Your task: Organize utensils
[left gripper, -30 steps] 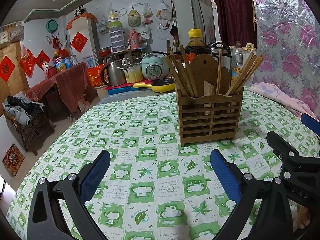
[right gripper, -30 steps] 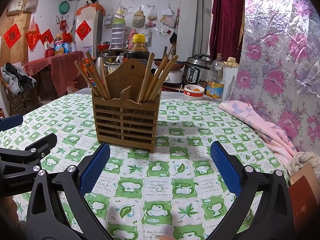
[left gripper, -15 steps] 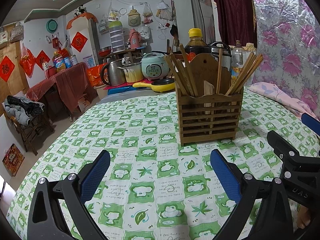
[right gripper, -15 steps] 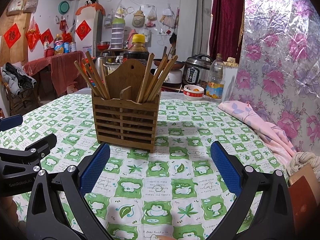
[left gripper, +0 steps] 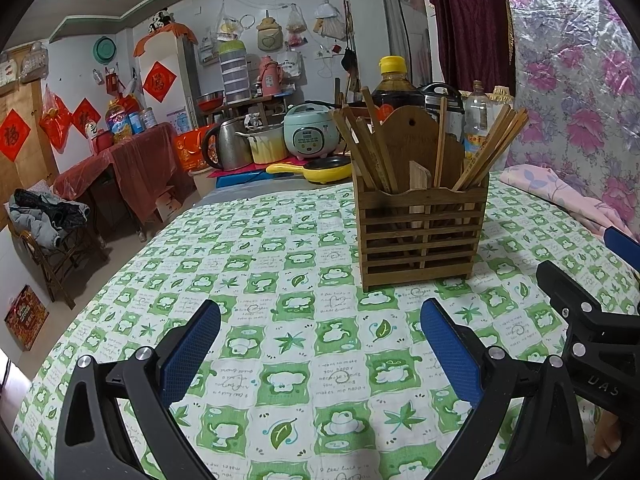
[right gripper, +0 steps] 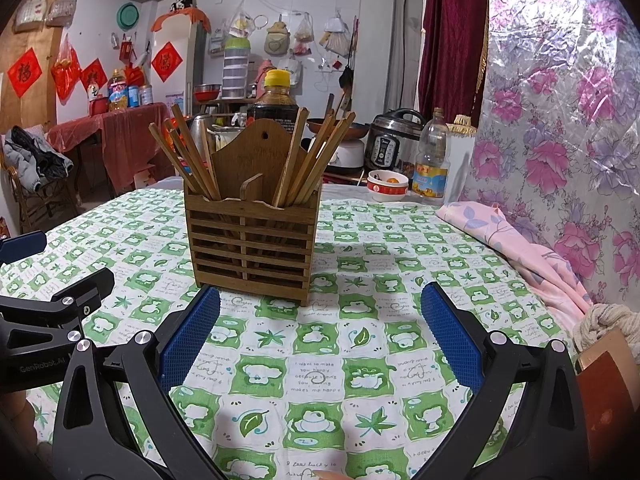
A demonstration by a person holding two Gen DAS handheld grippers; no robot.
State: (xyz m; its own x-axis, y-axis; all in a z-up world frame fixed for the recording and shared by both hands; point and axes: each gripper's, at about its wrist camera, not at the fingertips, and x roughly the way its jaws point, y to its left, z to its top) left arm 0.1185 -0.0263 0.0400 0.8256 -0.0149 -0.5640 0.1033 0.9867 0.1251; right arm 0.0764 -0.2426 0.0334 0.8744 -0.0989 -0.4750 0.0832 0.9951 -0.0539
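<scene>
A slatted wooden holder [left gripper: 420,236] [right gripper: 250,244] stands upright on the green-and-white checked tablecloth [left gripper: 296,320] [right gripper: 320,360]. Several wooden chopsticks [left gripper: 490,152] [right gripper: 188,152] lean out of its two compartments. My left gripper [left gripper: 320,352] hovers open over the cloth, short of the holder and to its left, with nothing between its blue pads. My right gripper [right gripper: 320,344] is open too, just in front of the holder's right half, and holds nothing. Each gripper's black frame shows at the side of the other view.
A pink flowered cloth [right gripper: 516,240] lies along the table's right edge by the floral wall. Behind the holder stand a dark sauce bottle [right gripper: 276,100], a clear bottle [right gripper: 434,160], a small bowl [right gripper: 387,185] and rice cookers. A yellow pan [left gripper: 312,170] sits beyond the far edge.
</scene>
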